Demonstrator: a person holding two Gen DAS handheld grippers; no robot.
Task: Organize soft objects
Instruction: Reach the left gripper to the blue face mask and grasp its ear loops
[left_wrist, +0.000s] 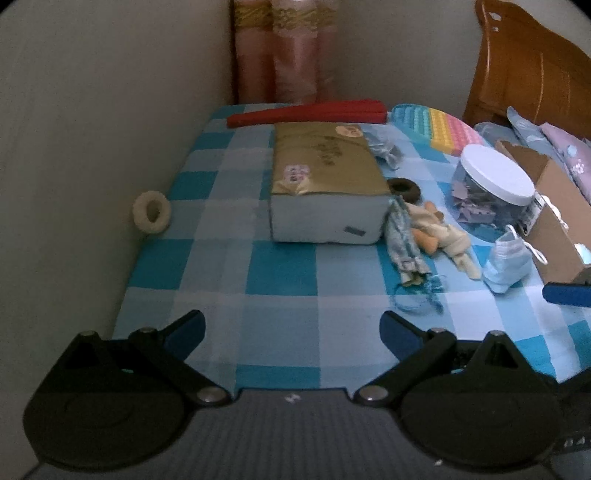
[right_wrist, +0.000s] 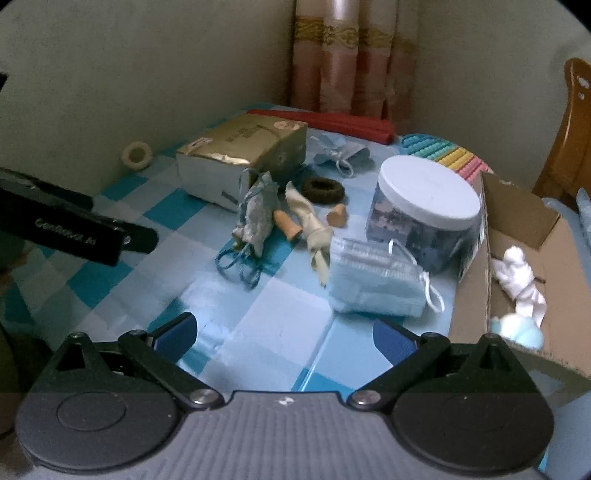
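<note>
We see a checked blue tabletop (left_wrist: 280, 266) carrying, from largest to smallest, a gold box (left_wrist: 325, 177), a cardboard box (right_wrist: 517, 236) holding a white cloth (right_wrist: 517, 273), a lidded clear jar (right_wrist: 424, 210), a blue face mask (right_wrist: 373, 280) just before the jar, a blue-grey fabric pouch (right_wrist: 256, 214), a cream cloth strip (right_wrist: 314, 229) and a dark scrunchie (right_wrist: 323, 190). Our left tongs (left_wrist: 291, 332) and right tongs (right_wrist: 284, 339) both gape wide, holding nothing.

left gripper (left_wrist: 291, 332): jaws wide apart, empty | right gripper (right_wrist: 284, 338): same
</note>
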